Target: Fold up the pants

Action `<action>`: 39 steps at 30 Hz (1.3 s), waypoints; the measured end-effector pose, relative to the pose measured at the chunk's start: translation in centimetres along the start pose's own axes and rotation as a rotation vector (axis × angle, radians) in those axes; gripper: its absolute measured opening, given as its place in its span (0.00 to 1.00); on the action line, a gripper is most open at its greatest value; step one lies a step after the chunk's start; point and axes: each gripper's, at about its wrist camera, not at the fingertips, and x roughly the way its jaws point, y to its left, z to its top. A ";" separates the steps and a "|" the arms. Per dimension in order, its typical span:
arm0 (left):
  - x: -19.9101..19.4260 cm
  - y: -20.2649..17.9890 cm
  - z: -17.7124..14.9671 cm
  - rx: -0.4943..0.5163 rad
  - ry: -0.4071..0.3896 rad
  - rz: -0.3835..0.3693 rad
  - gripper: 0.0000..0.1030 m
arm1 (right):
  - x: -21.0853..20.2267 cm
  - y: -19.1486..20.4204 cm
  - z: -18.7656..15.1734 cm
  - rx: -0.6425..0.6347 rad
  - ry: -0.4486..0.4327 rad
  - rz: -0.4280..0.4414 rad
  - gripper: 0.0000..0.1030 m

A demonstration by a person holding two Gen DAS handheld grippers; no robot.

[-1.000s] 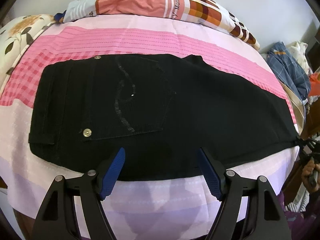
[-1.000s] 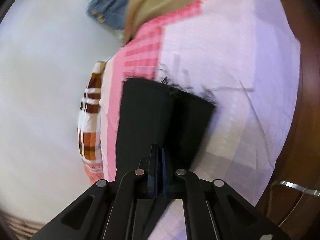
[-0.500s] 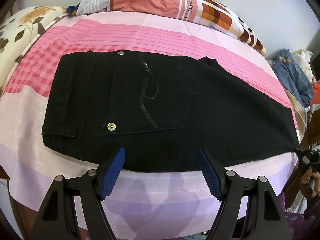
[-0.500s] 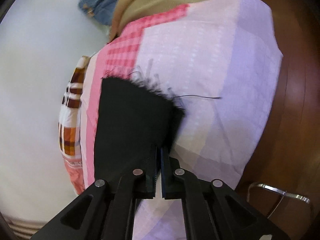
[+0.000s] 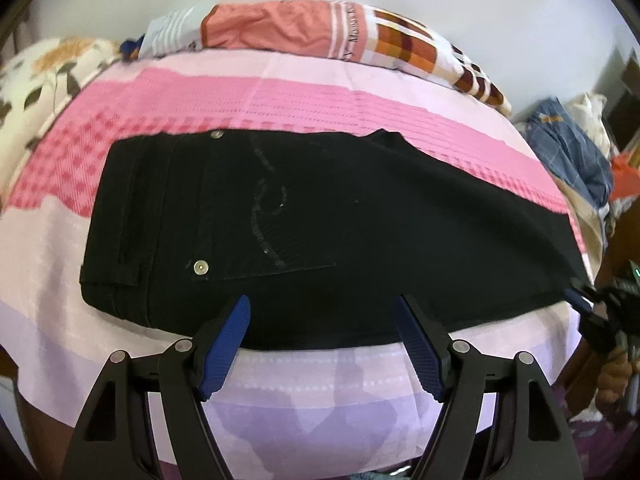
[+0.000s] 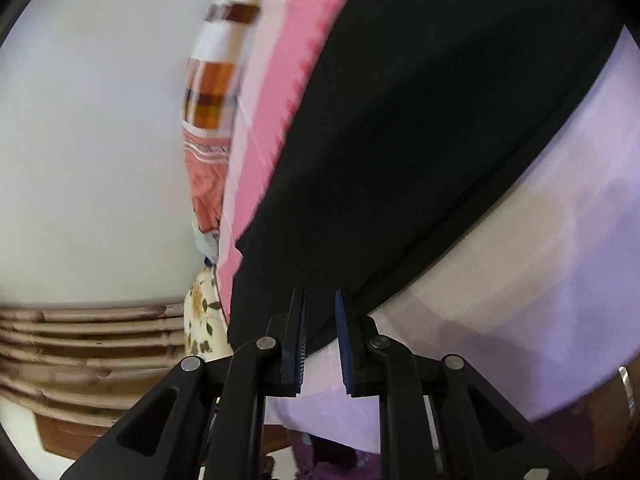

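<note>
On the pink bed point(image 5: 280, 92) the black pants point(image 5: 360, 216) lie flat, soft and floppy, best grabbed at the hem or waist; the left tongs point(image 5: 322, 330) gape wide and empty, the right tongs point(image 6: 320, 332) slightly apart, and the hem end is blurry.

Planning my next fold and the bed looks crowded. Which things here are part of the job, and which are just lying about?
In the job:
- black pants, spread flat on the bedsheet
- left claw, open at their near edge
- right claw, at the leg end

Lying about:
- patterned blanket along the far side
- floral pillow
- clothes pile beyond the leg end
</note>
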 end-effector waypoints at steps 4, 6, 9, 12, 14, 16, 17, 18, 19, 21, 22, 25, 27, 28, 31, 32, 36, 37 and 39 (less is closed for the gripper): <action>-0.1 -0.6 -0.1 0.035 -0.012 0.012 0.73 | 1.2 -0.5 0.1 0.023 0.003 -0.040 0.15; -0.1 -0.7 -0.2 0.038 -0.020 0.014 0.75 | 1.3 -0.6 0.4 0.037 0.003 -0.044 0.15; 0.1 -0.6 -0.2 0.034 -0.009 0.002 0.77 | 2.2 -0.8 0.0 0.077 0.026 -0.060 0.15; 0.2 -0.5 -0.2 0.029 -0.007 0.006 0.77 | 2.6 -0.6 -0.5 0.065 0.026 -0.080 0.15; 0.3 -0.1 -0.2 0.015 -0.005 0.000 0.77 | 2.9 -0.8 -0.2 0.092 0.018 -0.065 0.15; 0.5 0.2 -0.3 0.001 0.003 -0.009 0.77 | 3.1 -1.2 0.1 0.137 0.003 -0.045 0.15; 0.7 0.4 -0.3 -0.008 0.010 -0.012 0.77 | 3.2 -1.2 0.1 0.150 -0.005 -0.034 0.17; 0.8 0.5 -0.4 -0.015 0.016 -0.013 0.77 | 3.4 -1.1 0.0 0.151 -0.010 -0.030 0.17; 1.0 0.6 -0.4 -0.022 0.022 -0.016 0.77 | 3.6 -0.9 -0.1 0.143 -0.011 -0.034 0.17; 1.0 0.8 -0.5 -0.034 0.025 -0.023 0.77 | 4.0 -0.1 -0.3 0.098 -0.021 -0.081 0.10; 1.0 0.8 -0.4 -0.035 0.024 -0.021 0.77 | 4.1 0.1 -0.3 0.083 -0.022 -0.101 0.05; 0.9 1.0 -0.3 -0.034 0.016 -0.005 0.77 | 3.8 0.8 -0.7 0.023 -0.027 -0.138 0.04; 0.7 1.4 -0.2 -0.042 0.013 0.004 0.77 | 3.3 1.6 -1.0 -0.014 -0.020 -0.145 0.04; 0.6 1.7 -0.1 -0.052 0.009 0.004 0.77 | 3.1 1.8 -1.1 -0.016 -0.015 -0.143 0.04; 0.3 2.6 0.1 -0.080 -0.005 0.006 0.77 | 3.0 1.4 -1.4 -0.018 0.010 -0.170 0.03; 0.3 2.9 0.1 -0.090 -0.007 0.007 0.77 | 3.3 0.6 -1.4 0.008 0.022 -0.180 0.02; 0.6 3.8 0.0 -0.122 0.008 0.001 0.77 | 3.4 0.6 -0.9 0.022 0.018 -0.134 0.04; 0.6 3.9 0.0 -0.123 0.007 0.002 0.77 | 3.4 0.6 -0.9 0.031 0.017 -0.125 0.07; 0.6 4.0 0.0 -0.117 0.007 0.011 0.77 | 3.5 0.3 -0.9 0.053 0.030 -0.090 0.10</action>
